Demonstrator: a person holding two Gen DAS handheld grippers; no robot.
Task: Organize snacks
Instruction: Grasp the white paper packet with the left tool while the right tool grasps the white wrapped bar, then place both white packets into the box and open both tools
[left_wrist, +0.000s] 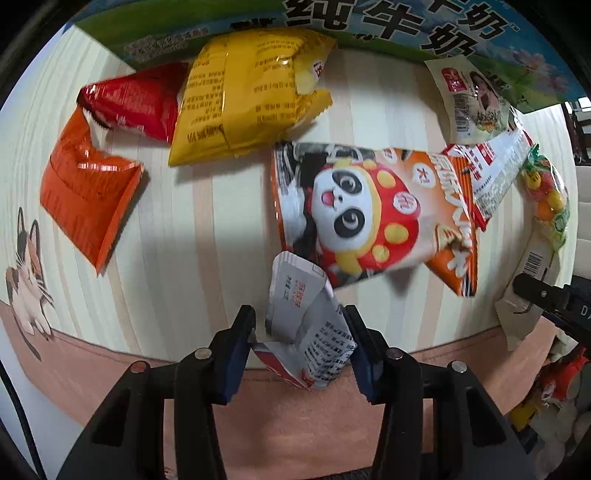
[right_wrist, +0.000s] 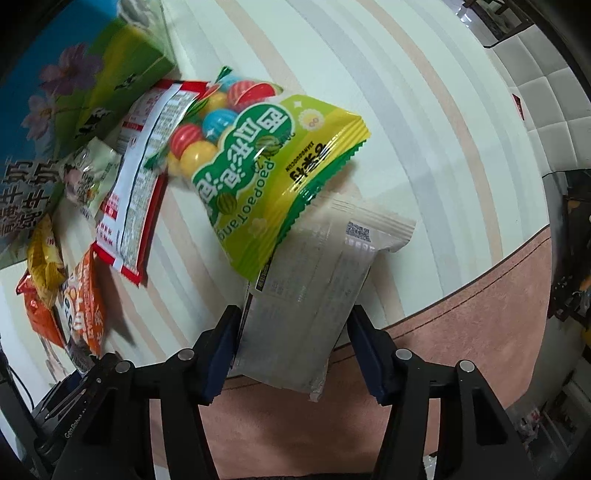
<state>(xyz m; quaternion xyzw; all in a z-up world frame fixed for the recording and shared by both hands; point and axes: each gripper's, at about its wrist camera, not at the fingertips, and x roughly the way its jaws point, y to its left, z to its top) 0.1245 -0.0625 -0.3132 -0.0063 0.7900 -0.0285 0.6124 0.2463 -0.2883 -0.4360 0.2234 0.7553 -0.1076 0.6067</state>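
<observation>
Left gripper: the left gripper (left_wrist: 299, 332) has its pads on either side of a crumpled white packet (left_wrist: 308, 332) at the near edge of the surface (left_wrist: 207, 221); the packet looks pinched and raised, so I judge it held.
Right gripper: the right gripper (right_wrist: 291, 332) straddles a pale flat packet (right_wrist: 314, 295) at the near edge; the left pad touches it, the right pad seems just clear, so I cannot tell whether it is clamped.
Candy bag: the green bag of coloured balls (right_wrist: 258, 158) overlaps the far end of the pale flat packet.
Middle of the surface: a panda bag (left_wrist: 369, 218) lies just beyond the white packet, with a red-and-white packet (left_wrist: 491, 173) against its right side.
Far left: an orange bag (left_wrist: 88, 184), a red bag (left_wrist: 136, 103) and a yellow bag (left_wrist: 247, 96) lie loosely, partly overlapping.
Far side: a milk carton box (left_wrist: 369, 22) stands along the back, with a small cream packet (left_wrist: 472, 99) just in front.
Progress: early, by my reading; the snacks lie scattered at odd angles, ungrouped.
Left to do: nearly everything; no bin or tray shows, so the goal spot is unclear.
</observation>
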